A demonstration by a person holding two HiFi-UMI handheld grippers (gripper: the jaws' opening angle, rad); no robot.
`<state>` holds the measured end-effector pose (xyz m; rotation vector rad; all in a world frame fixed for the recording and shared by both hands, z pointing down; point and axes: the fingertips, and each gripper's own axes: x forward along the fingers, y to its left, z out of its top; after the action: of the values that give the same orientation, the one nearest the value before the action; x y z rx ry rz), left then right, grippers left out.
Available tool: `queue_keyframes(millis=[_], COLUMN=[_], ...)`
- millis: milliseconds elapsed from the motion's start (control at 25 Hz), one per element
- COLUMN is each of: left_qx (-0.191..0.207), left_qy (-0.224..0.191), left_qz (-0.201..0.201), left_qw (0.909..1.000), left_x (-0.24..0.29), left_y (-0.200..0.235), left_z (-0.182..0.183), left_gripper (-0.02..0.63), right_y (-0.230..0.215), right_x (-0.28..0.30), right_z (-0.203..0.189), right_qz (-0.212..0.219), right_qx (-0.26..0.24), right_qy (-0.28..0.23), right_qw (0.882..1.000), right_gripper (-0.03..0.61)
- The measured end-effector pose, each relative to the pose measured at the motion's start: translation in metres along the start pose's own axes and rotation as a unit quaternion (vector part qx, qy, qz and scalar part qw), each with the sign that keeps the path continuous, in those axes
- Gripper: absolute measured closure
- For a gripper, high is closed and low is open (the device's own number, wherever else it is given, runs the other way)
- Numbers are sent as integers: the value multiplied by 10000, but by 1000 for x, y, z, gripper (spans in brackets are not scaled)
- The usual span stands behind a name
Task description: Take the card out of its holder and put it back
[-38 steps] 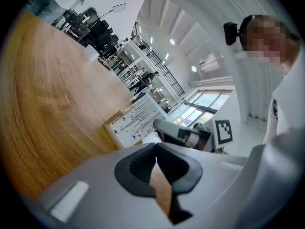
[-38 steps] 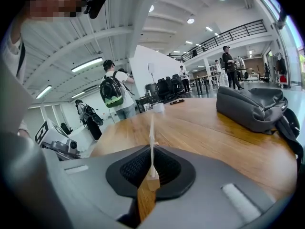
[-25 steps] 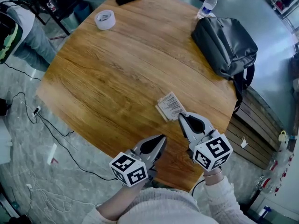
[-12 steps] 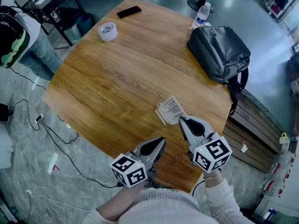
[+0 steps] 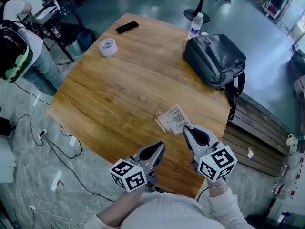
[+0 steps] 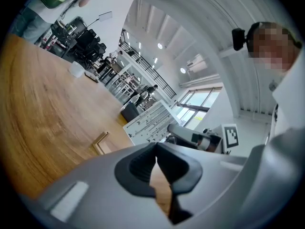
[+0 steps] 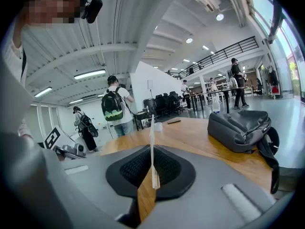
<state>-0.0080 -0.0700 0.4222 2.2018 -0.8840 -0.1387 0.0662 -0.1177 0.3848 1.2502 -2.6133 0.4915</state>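
Note:
On the round wooden table (image 5: 119,89) lies a tan card holder (image 5: 162,123) with a white barcode card (image 5: 177,117) on it. My right gripper (image 5: 186,128) is at the card's near corner. In the right gripper view a thin white sheet, the card (image 7: 151,142), stands edge-on between the shut jaws of the right gripper (image 7: 152,151). My left gripper (image 5: 162,145) hovers over the table's near edge, a little left of the card, shut and empty. The left gripper view shows its jaws (image 6: 156,146) closed, with the holder (image 6: 100,142) lying flat ahead.
A grey backpack (image 5: 214,61) sits at the table's far right, with a water bottle (image 5: 194,25) behind it. A tape roll (image 5: 107,46) and a black phone (image 5: 127,27) lie at the far side. A person (image 5: 19,51) stands left; cables (image 5: 52,137) cross the floor.
The head view has shifted, so the table sits lower in the frame. Both grippers keep their places relative to the card, the right one still at its corner.

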Motion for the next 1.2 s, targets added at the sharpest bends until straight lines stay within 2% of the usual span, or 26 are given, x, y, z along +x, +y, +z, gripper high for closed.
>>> queue_keyframes(millis=[240,440,840,1000,1200], left_qx=[117,62,264,391,217], left_qy=[84,100,165,255,217], left_qz=[-86,-130,-177,-63,-32], left_qw=[9999,9998,9994,9989,9995], left_x=[0,5,4,5,6], left_y=[-7,-9,-13,-10,-7], left_z=[3,6,10,8,6], left_gripper=[604,604,606,606,605], right_y=[9,11,13,15,13], right_x=[-22,-39,-44,-43,-42], right_z=[23,20,3,3,1], right_qz=[-134,-249,-314,-318,-327], right_qx=[10,221,453,425,403], right_qy=[-255,-445,-414,-395,-314], right_qw=[9996,9985,9976,9978,9982], right_gripper=[569,569,569,569,569])
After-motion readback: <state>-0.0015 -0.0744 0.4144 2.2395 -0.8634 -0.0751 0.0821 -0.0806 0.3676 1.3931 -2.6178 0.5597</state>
